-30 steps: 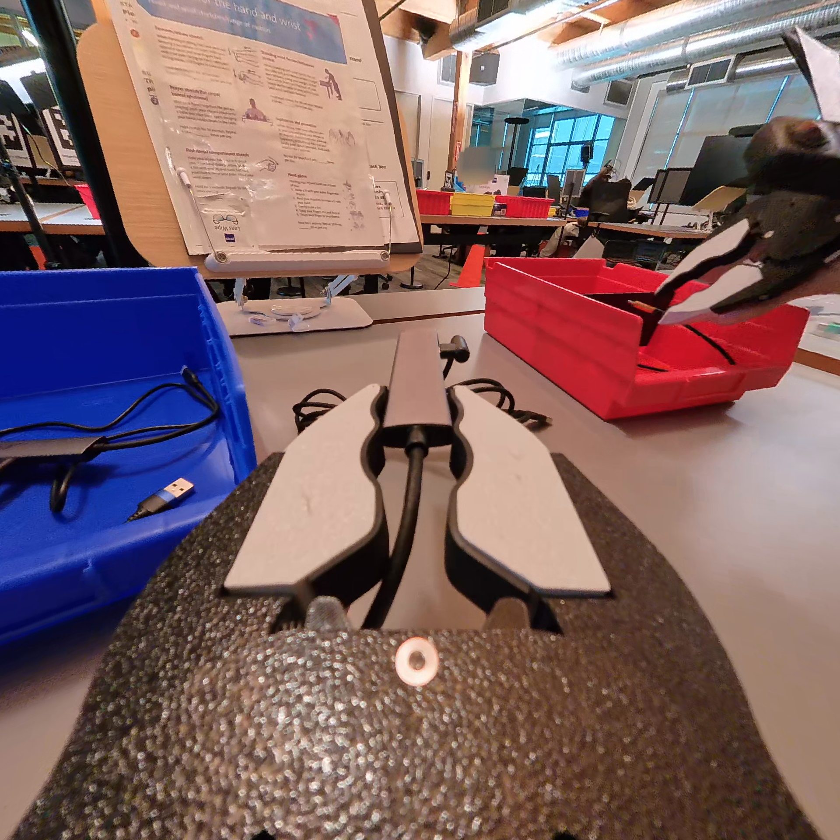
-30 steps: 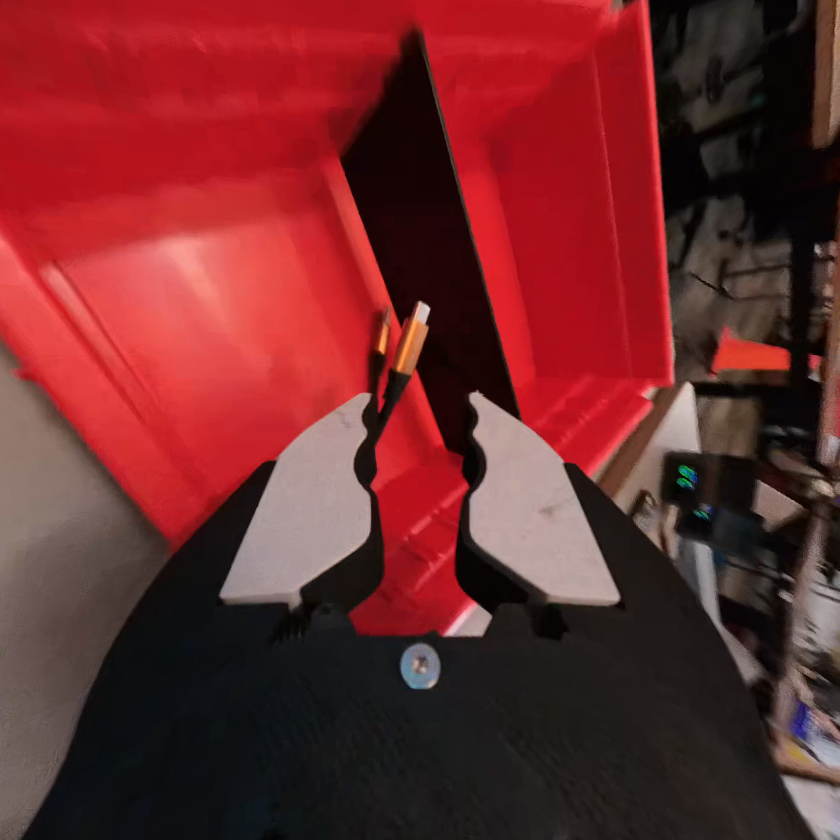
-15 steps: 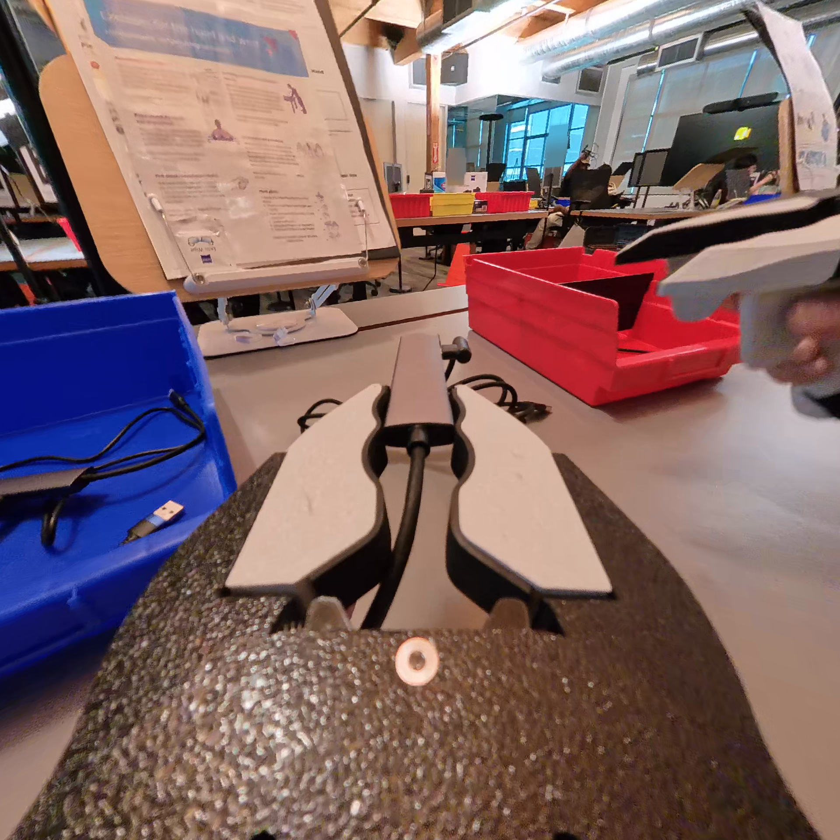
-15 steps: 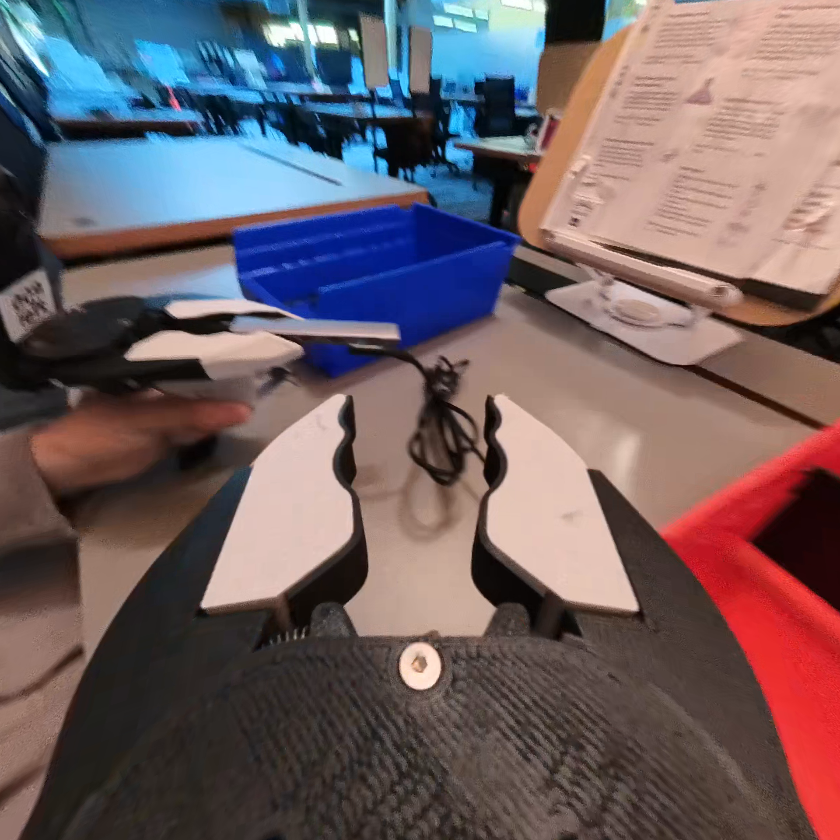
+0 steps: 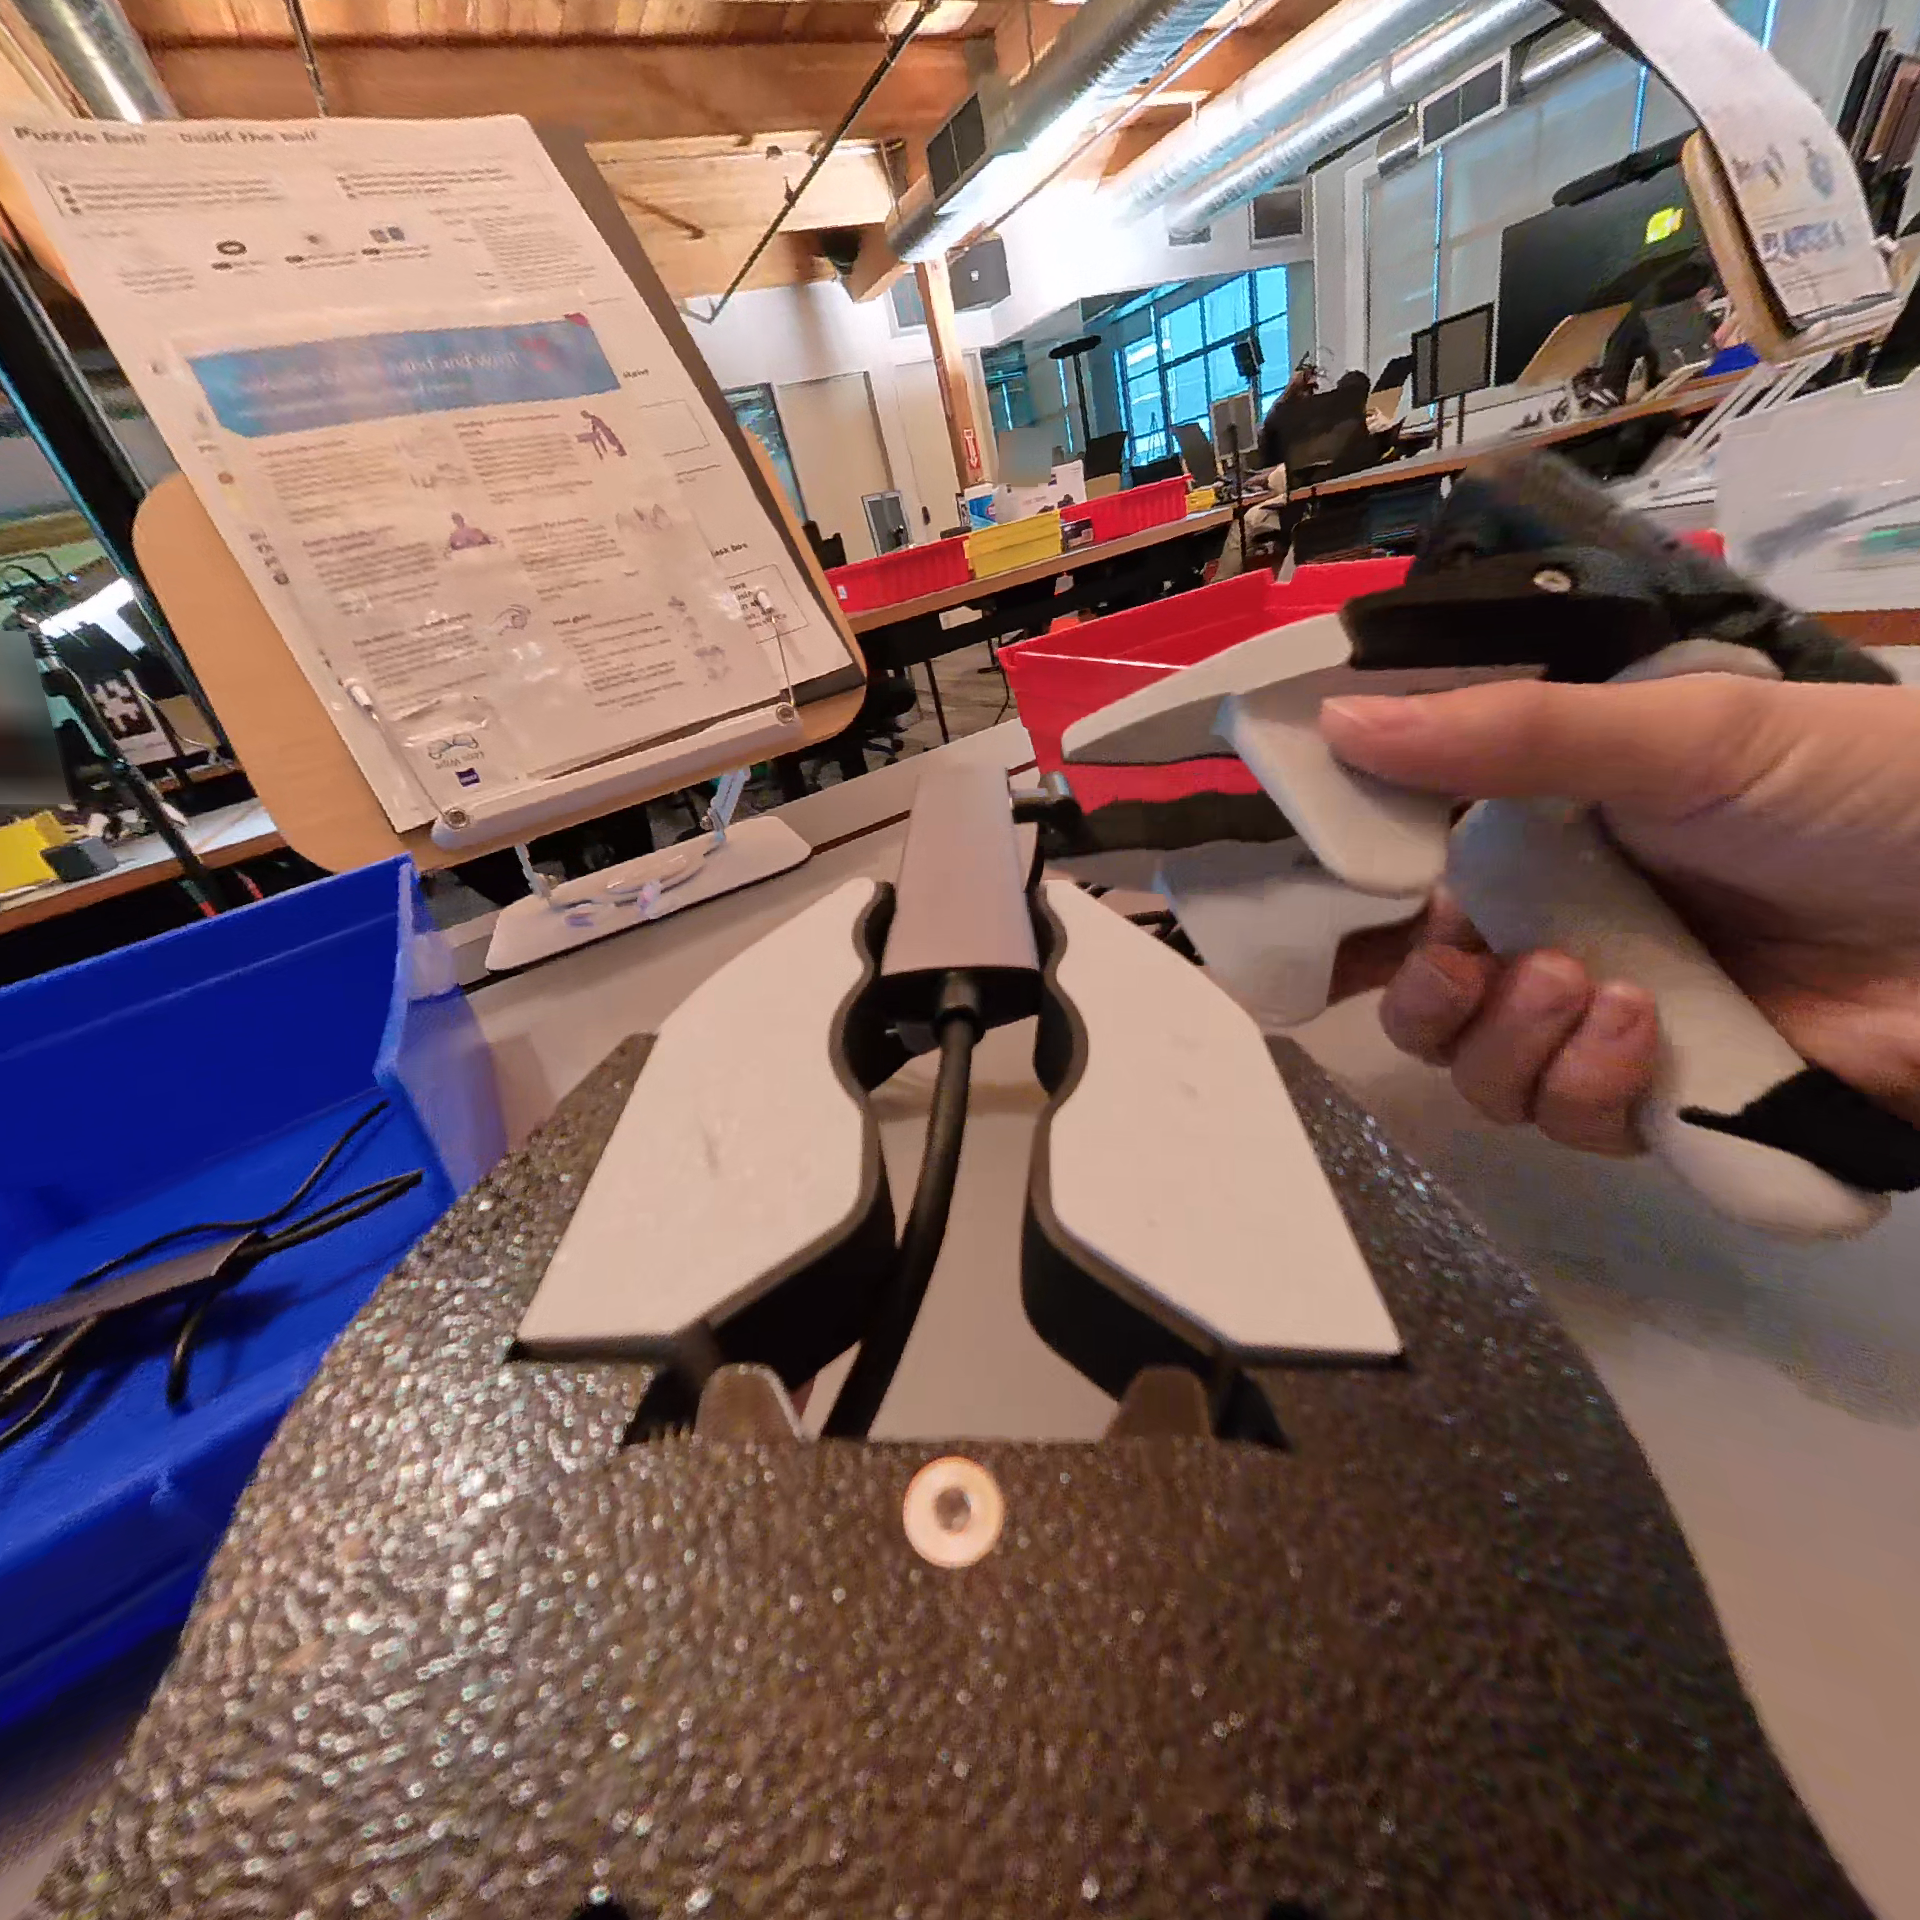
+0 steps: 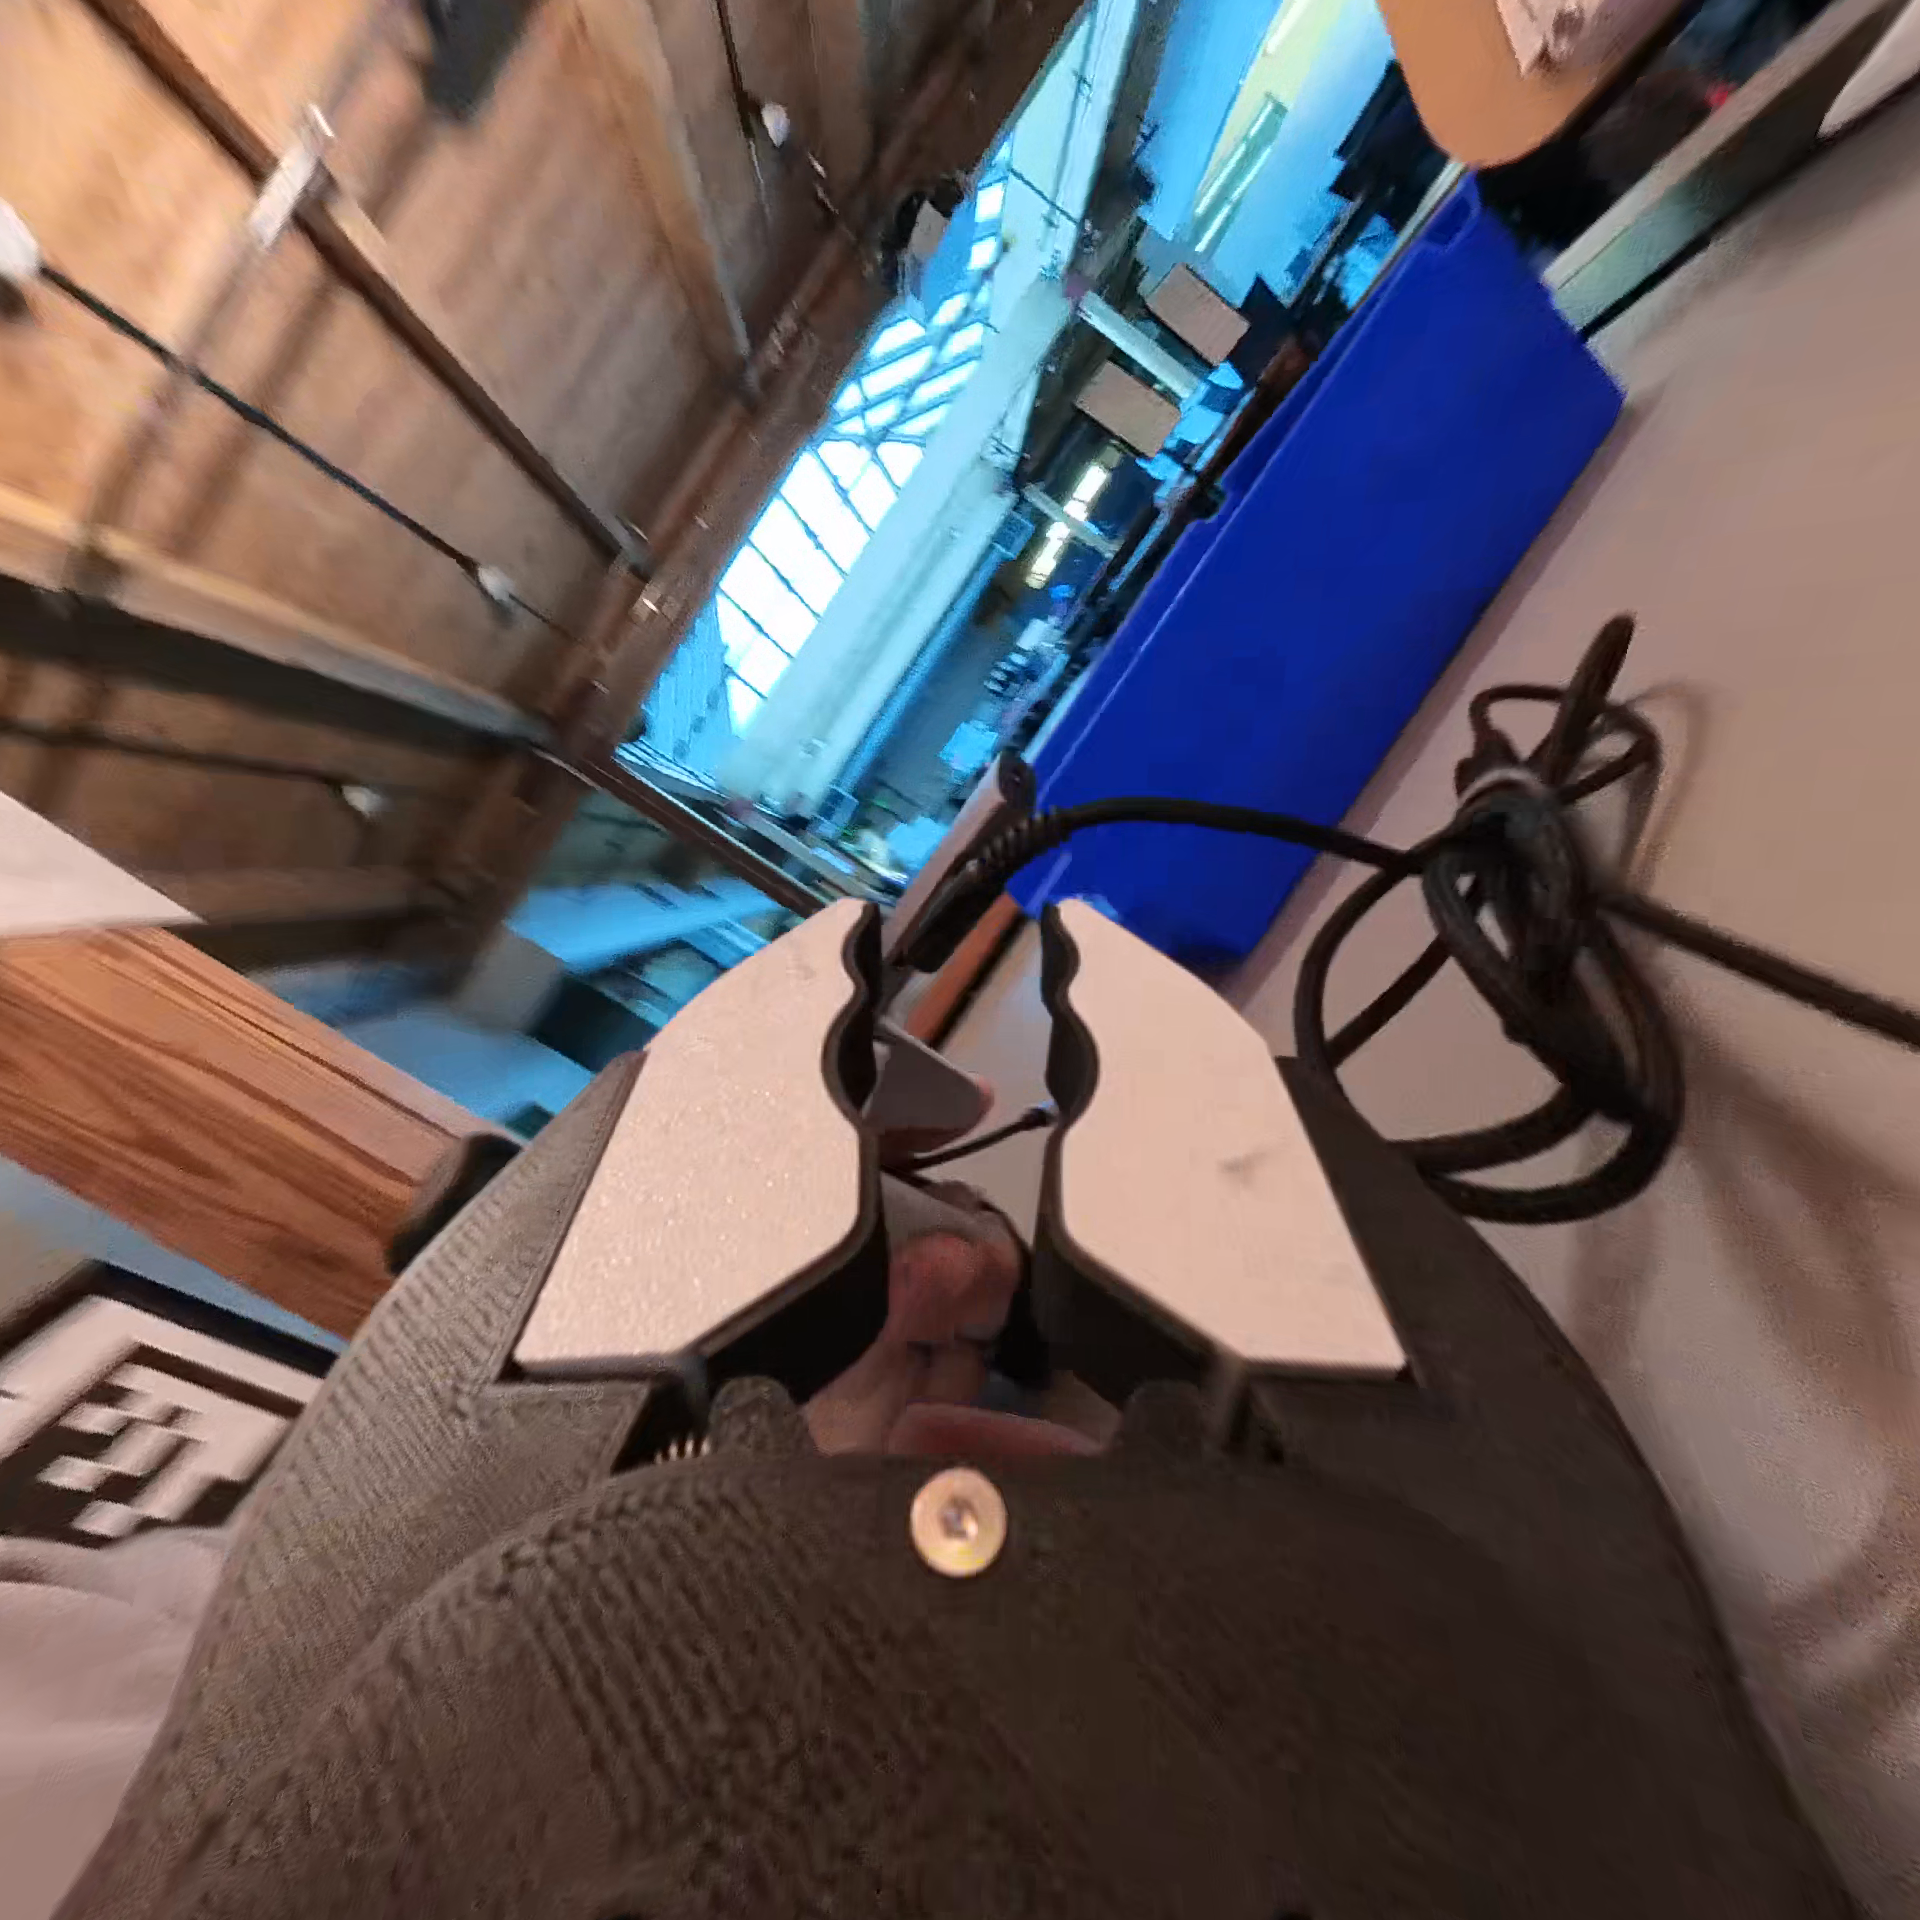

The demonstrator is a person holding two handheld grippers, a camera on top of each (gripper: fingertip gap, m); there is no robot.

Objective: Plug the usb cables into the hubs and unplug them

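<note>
While the left gripper (image 5: 958,914) has its jaws closed on the near end of a slim grey hub (image 5: 961,873), the hub points away from the camera, raised above the grey table (image 5: 1714,1382). Its own black lead (image 5: 935,1174) runs back from the near end between the fingers (image 5: 727,1132).

Coming in from the right, the right gripper (image 5: 1081,774) is turned on its side and held by a hand (image 5: 1683,883). Its jaws stand a narrow way apart, their tips at the black plug (image 5: 1044,795) that sticks out of the hub's right side near the far end. Whether they touch the plug cannot be told. From the right wrist view, the right gripper (image 6: 961,925) shows the same narrow gap, with the hub (image 6: 971,847) and the plug's black cable (image 6: 1143,816) just beyond the tips; the cable leads to a tangled coil (image 6: 1507,997) lying on the table (image 6: 1766,1455).

Left of the hub sits a blue bin (image 5: 156,1091) holding another hub and black cables (image 5: 187,1288). At the far right is a red bin (image 5: 1122,655). At the far left, a wooden stand (image 5: 312,769) props up a printed sheet (image 5: 416,468).
</note>
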